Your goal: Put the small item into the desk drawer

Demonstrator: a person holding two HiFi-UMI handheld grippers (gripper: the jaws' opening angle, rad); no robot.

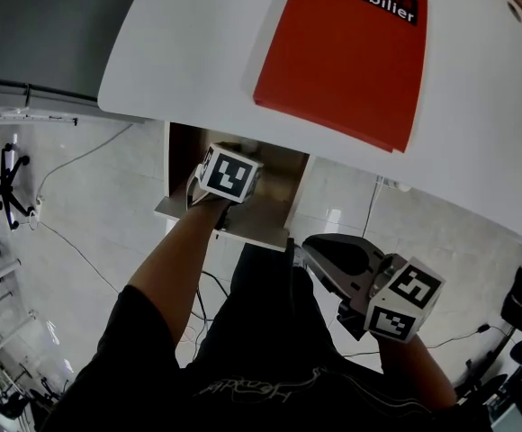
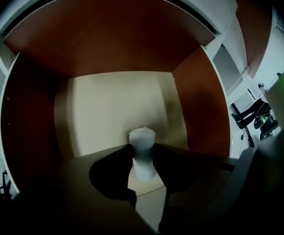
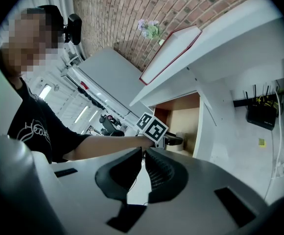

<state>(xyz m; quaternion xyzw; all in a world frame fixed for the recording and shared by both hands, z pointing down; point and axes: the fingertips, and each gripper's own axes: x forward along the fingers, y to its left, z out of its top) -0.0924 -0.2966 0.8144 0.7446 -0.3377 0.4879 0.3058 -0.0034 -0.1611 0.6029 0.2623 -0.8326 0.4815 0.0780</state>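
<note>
The desk drawer (image 1: 277, 189) stands pulled out under the white desktop (image 1: 180, 52). My left gripper (image 1: 231, 173) reaches down into it, and its marker cube hides the jaws in the head view. In the left gripper view the left gripper (image 2: 142, 155) is shut on the small item (image 2: 142, 142), a pale stubby cylinder pinched at its waist, just above the light drawer floor (image 2: 112, 111). My right gripper (image 1: 310, 252) hangs near my body, outside the drawer. In its own view the right gripper (image 3: 143, 156) is shut with nothing between the pads.
A red folder (image 1: 346, 48) lies on the desktop above the drawer. The drawer's brown side walls (image 2: 201, 97) close in on both sides of the left gripper. Cables run across the tiled floor (image 1: 90, 241), and office chairs stand at the edges.
</note>
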